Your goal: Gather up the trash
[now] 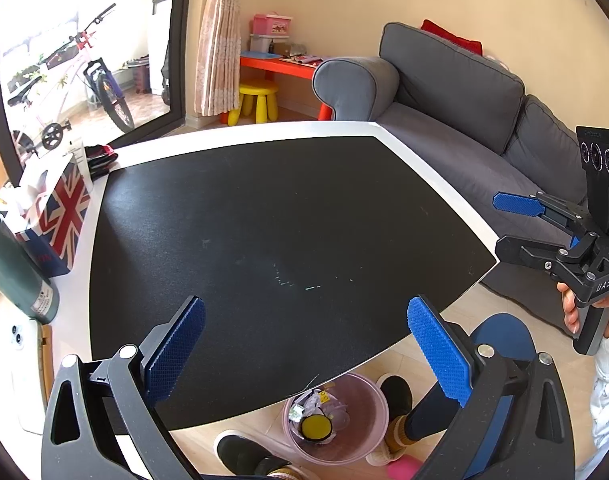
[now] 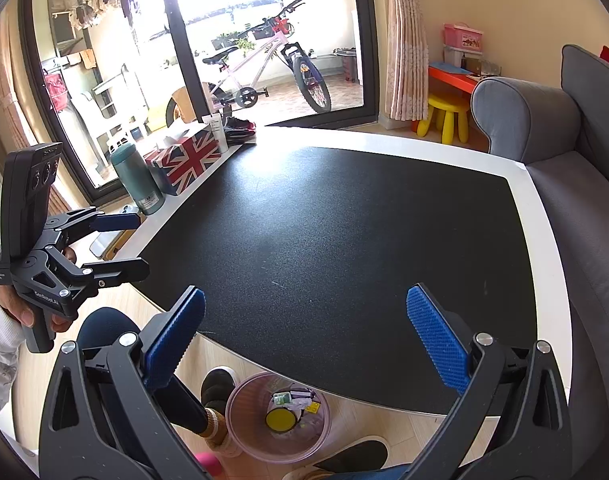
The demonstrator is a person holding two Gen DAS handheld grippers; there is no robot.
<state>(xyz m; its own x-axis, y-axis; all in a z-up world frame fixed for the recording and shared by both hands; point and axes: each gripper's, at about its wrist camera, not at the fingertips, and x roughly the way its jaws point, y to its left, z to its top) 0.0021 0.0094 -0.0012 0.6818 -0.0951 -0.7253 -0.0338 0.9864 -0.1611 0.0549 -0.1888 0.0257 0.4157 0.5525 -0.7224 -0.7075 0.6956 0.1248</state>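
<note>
A pink translucent trash bin (image 1: 336,420) stands on the floor below the table's near edge; it also shows in the right wrist view (image 2: 278,424). It holds a round yellow lid (image 1: 315,427) and crumpled wrappers (image 1: 310,402). My left gripper (image 1: 304,344) is open and empty above the near edge of the black table mat (image 1: 284,220). It shows from the side in the right wrist view (image 2: 132,246). My right gripper (image 2: 304,340) is open and empty over the mat (image 2: 344,240); it shows at the right edge of the left wrist view (image 1: 500,224).
A Union Jack tissue box (image 1: 60,216), a dark green bottle (image 1: 12,268), a white tube (image 2: 218,132) and a phone (image 1: 22,364) sit along the table's left side. A grey sofa (image 1: 464,120) runs along the right. The person's feet (image 1: 240,454) flank the bin.
</note>
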